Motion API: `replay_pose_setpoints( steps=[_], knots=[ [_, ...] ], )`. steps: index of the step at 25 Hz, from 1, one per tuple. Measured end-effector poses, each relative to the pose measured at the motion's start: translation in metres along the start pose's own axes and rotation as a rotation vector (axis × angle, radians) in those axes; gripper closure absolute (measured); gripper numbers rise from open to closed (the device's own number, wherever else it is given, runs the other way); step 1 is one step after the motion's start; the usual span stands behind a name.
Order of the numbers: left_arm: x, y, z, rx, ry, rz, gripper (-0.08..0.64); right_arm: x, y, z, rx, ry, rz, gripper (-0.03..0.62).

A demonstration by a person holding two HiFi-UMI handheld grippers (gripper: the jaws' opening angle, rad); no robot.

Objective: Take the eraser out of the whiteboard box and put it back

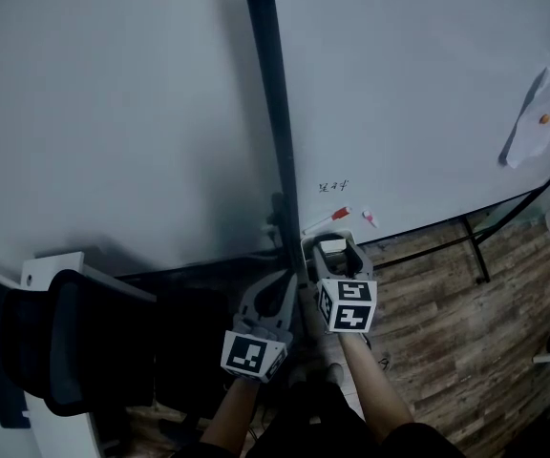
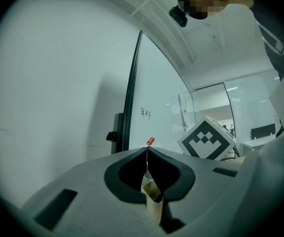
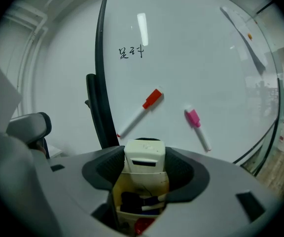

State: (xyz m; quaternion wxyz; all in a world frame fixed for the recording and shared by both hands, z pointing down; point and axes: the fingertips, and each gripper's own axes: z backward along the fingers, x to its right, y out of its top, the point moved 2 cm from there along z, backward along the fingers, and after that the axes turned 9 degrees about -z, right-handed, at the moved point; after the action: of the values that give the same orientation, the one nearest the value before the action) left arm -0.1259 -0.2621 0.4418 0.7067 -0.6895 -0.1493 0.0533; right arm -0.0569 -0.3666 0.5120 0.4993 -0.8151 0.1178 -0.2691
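A white eraser (image 3: 144, 157) stands upright in a yellowish whiteboard box (image 3: 141, 186) that also holds dark markers. My right gripper (image 3: 144, 164) is open, with one jaw on each side of the eraser's top and no pad pressing on it. In the head view the eraser (image 1: 333, 247) sits between the right gripper's (image 1: 332, 253) jaws, just below the whiteboard. My left gripper (image 2: 147, 154) is shut, and a tan edge of the box (image 2: 152, 194) is caught between its jaws. That left gripper (image 1: 283, 280) is close on the right one's left.
A red-capped marker (image 3: 141, 111) and a pink-capped marker (image 3: 197, 127) cling to the whiteboard (image 1: 418, 93) above the box. A dark frame post (image 1: 270, 113) runs down the board. A black chair (image 1: 55, 351) stands at the left. The board's stand legs (image 1: 471, 241) rest on a wooden floor.
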Motion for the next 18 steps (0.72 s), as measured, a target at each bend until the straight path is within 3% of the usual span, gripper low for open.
replay_pose_setpoints(
  steps=[10,18],
  knots=[
    [0.002,0.0,0.002,0.008,0.0,0.015,0.554,0.0,0.009,0.01,0.056,0.016,-0.022,0.36],
    [0.001,0.004,-0.004,0.009,0.009,0.037,0.554,-0.002,0.04,0.054,0.251,0.1,-0.015,0.36]
  ],
)
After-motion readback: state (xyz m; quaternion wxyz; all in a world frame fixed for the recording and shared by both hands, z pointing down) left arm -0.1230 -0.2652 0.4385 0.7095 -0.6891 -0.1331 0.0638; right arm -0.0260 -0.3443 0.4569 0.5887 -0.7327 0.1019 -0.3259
